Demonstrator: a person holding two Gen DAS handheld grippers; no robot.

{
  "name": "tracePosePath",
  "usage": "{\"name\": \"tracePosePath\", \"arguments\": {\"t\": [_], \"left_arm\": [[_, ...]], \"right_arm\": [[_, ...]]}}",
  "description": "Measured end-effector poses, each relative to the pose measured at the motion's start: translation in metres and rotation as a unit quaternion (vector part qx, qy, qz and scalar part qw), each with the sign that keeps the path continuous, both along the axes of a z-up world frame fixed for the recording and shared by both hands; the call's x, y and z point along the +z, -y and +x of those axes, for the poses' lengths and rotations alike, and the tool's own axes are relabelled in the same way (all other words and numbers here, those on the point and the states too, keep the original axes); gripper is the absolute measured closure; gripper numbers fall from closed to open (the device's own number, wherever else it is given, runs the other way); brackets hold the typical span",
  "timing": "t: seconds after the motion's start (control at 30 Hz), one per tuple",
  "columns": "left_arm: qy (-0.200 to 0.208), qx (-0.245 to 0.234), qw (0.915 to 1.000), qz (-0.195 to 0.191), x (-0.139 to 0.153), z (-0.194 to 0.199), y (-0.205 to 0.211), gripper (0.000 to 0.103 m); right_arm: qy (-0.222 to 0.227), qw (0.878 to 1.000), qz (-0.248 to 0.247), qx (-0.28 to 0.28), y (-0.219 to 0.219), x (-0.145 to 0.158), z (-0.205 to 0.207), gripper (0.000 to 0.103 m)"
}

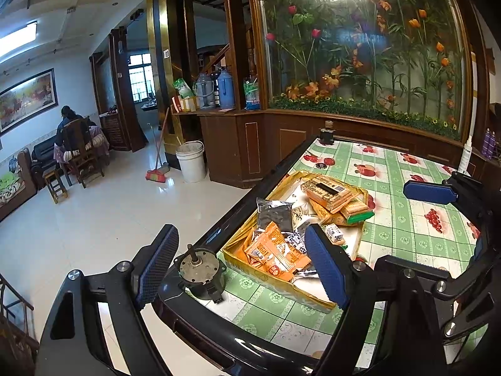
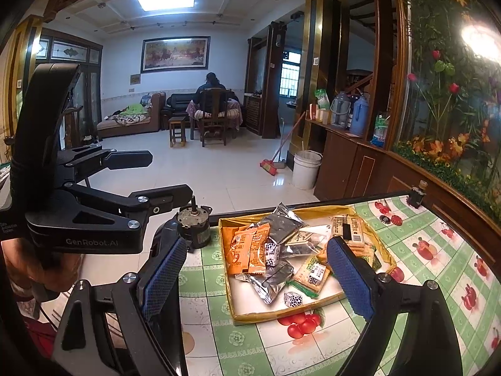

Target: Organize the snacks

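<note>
A shallow gold cardboard tray (image 1: 281, 285) (image 2: 308, 311) sits on the green checked tablecloth and holds several snacks: orange packets (image 1: 275, 250) (image 2: 247, 250), silver foil packets (image 1: 274, 214) (image 2: 283, 224), cracker packs (image 1: 332, 192) (image 2: 313, 274) and small black-and-white candies (image 2: 292, 298). My left gripper (image 1: 241, 269) is open and empty above the tray's near corner. My right gripper (image 2: 260, 279) is open and empty above the tray. The left gripper also shows in the right wrist view (image 2: 162, 175), at the table's left end.
A small grey motor (image 1: 200, 272) (image 2: 192, 225) stands on the table corner beside the tray. A dark bottle (image 1: 327, 133) (image 2: 416, 195) stands at the far corner. The table's black edge (image 1: 247, 206) drops to a tiled floor. A wooden cabinet and flower panel stand behind.
</note>
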State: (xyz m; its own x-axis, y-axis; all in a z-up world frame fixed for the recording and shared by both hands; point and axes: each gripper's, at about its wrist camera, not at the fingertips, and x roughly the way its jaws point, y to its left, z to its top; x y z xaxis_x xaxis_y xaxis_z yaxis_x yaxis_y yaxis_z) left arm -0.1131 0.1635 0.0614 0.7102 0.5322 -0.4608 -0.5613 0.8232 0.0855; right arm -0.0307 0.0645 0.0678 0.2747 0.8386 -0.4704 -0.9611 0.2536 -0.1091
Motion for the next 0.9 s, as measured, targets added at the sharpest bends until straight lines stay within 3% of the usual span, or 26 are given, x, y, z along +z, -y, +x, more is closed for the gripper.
{"name": "tracePosePath", "arguments": {"t": [0.9], "left_arm": [[0.006,0.017,0.9998,0.002,0.005,-0.006,-0.011,0.020]], "right_arm": [[0.002,1.000,0.000,0.020,-0.008,0.002,0.002,0.011]]}}
